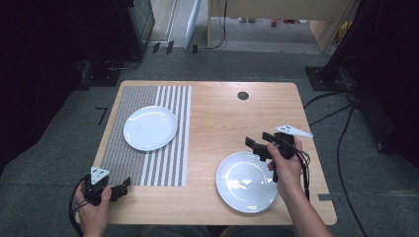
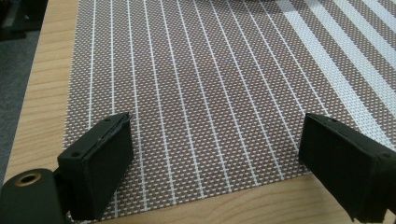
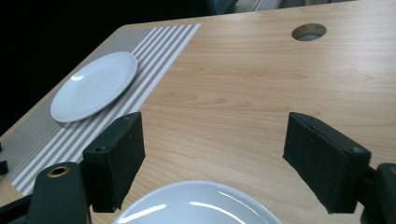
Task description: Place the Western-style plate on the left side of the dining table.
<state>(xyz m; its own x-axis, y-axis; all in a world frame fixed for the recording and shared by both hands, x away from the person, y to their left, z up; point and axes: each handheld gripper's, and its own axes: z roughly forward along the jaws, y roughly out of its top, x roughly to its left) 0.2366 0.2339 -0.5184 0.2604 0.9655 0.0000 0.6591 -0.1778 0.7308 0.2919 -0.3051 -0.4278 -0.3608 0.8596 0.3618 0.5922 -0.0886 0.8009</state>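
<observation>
A light wooden table (image 1: 217,118) with a round cable hole (image 1: 242,95) stands on grey carpet (image 1: 59,148). Black cables (image 1: 341,143) trail across the floor at right; dark equipment (image 1: 49,44) flanks both sides.

The person's two forearms come in from the near edge. The left hand (image 1: 94,205) sits low at the near left corner, wrapped around the left gripper (image 1: 124,186), which lies nearly level and points to the right; its jaws stand wide apart with nothing between them. The right hand (image 1: 285,168) is raised further forward, wrist bent, gripping the right gripper (image 1: 257,144) from behind. That gripper points left and slightly away, with its jaws also spread and holding nothing.
</observation>
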